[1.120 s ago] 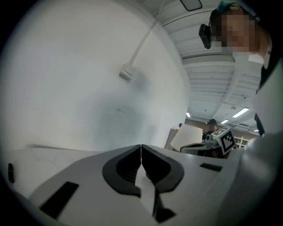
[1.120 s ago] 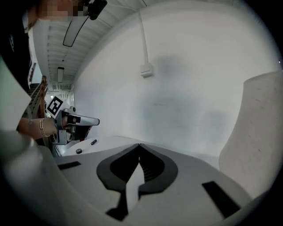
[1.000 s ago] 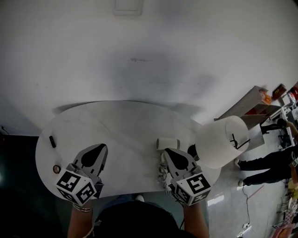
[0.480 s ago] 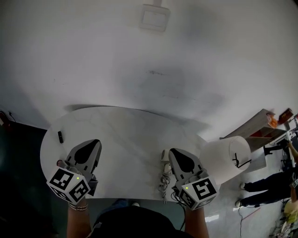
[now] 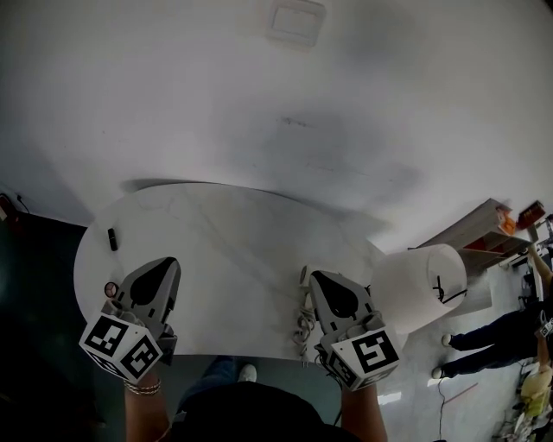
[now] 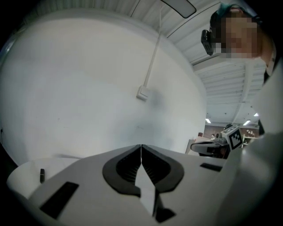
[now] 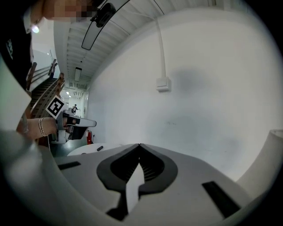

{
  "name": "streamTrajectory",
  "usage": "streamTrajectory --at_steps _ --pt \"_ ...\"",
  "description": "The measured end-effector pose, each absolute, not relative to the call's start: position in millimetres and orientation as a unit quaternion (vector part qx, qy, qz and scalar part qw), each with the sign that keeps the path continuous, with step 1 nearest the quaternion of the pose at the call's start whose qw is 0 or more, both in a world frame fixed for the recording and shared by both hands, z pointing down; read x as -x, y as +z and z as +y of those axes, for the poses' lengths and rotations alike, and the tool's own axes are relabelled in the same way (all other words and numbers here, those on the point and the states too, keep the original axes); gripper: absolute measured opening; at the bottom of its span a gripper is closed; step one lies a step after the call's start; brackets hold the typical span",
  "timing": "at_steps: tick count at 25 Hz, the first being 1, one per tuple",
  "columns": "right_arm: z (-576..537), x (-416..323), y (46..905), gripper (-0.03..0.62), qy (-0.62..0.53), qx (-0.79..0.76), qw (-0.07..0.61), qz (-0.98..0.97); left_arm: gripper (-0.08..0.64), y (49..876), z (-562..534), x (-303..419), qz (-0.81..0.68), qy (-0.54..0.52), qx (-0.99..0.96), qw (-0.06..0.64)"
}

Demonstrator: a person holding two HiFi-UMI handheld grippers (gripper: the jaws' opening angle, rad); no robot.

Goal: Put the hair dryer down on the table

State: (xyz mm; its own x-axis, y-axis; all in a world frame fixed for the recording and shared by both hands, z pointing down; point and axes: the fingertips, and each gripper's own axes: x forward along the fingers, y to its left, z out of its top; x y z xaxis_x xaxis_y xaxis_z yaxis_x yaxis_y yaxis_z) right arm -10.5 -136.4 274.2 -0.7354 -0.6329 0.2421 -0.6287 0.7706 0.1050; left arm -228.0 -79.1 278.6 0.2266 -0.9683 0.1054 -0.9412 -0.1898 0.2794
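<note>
A white hair dryer [image 5: 303, 323] lies with its bunched cord on the white oval table [image 5: 225, 246], near the front edge. My right gripper [image 5: 325, 279] hovers just to its right and hides part of it. The jaws are shut with nothing between them, as the right gripper view [image 7: 139, 145] also shows. My left gripper [image 5: 165, 263] hangs over the table's left part, well away from the dryer. It is shut and empty too, with the tips meeting in the left gripper view [image 6: 141, 146].
A white lampshade [image 5: 420, 287] stands at the table's right end, close to my right gripper. A small black item [image 5: 112, 239] and a small round item [image 5: 111, 289] lie at the left edge. A white wall with a switch plate [image 5: 296, 19] rises behind.
Both grippers have risen and drawn back toward the person. The dryer stays on the table, now more hidden beside the right gripper. Both grippers remain shut.
</note>
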Motion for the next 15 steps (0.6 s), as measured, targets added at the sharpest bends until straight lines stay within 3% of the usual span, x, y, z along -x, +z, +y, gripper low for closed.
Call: streamTrajectory --at_steps 15 --pt "-121.9 5.0 272.5 0.018 -0.011 -0.345 0.125 -0.930 0.017 280.9 -63.6 236.0 -0.627 -0.042 -0.765 0.143"
